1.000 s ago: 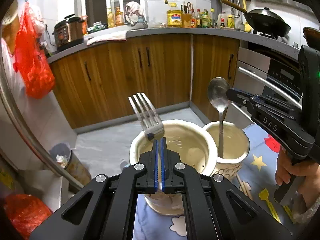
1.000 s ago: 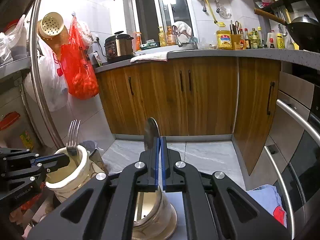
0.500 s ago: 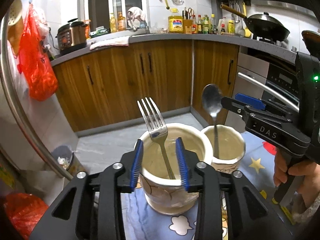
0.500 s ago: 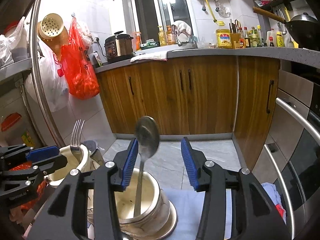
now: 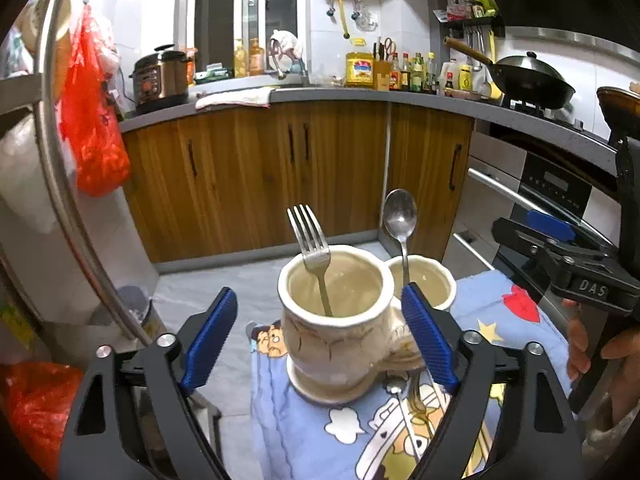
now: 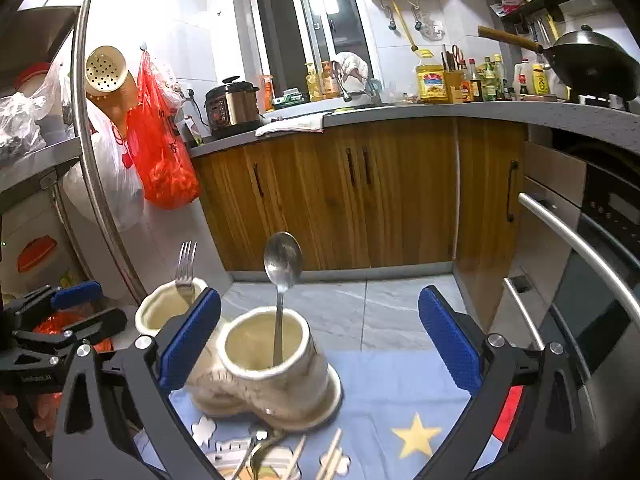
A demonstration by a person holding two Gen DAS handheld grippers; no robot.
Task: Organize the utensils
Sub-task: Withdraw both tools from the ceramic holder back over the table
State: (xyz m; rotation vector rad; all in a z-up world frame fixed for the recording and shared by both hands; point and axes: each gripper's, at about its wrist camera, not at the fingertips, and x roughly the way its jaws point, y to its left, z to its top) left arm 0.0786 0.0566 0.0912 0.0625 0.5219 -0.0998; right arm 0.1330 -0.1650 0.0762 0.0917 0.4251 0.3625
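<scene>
- Left gripper (image 5: 318,338) — jaws spread wide and holding nothing; its blue pads (image 5: 210,336) flank the larger cream holder without touching it.
- Fork (image 5: 310,248) — stands tines up inside the larger cream holder (image 5: 334,344), leaning toward 11 o'clock against the far rim; in the right wrist view the same fork (image 6: 185,270) rises from that holder at 9 o'clock of the spoon.
- Spoon (image 5: 400,222) — stands bowl up in the smaller cream holder (image 5: 434,280), just at 2 o'clock of the larger one; the two holders touch. From the right wrist view the spoon (image 6: 282,268) is nearly upright in its holder (image 6: 266,356).
- Cloth (image 5: 500,320) — blue, printed with stars and cartoon figures, lying under both holders.
- Loose utensils (image 6: 264,452) — a metal piece and pale chopsticks lie flat on the cloth at 6 o'clock of the smaller holder.
- Right gripper (image 6: 320,342) — jaws wide apart, empty, framing the smaller holder; seen at 3 o'clock in the left wrist view, gripped by a hand (image 5: 580,344).
</scene>
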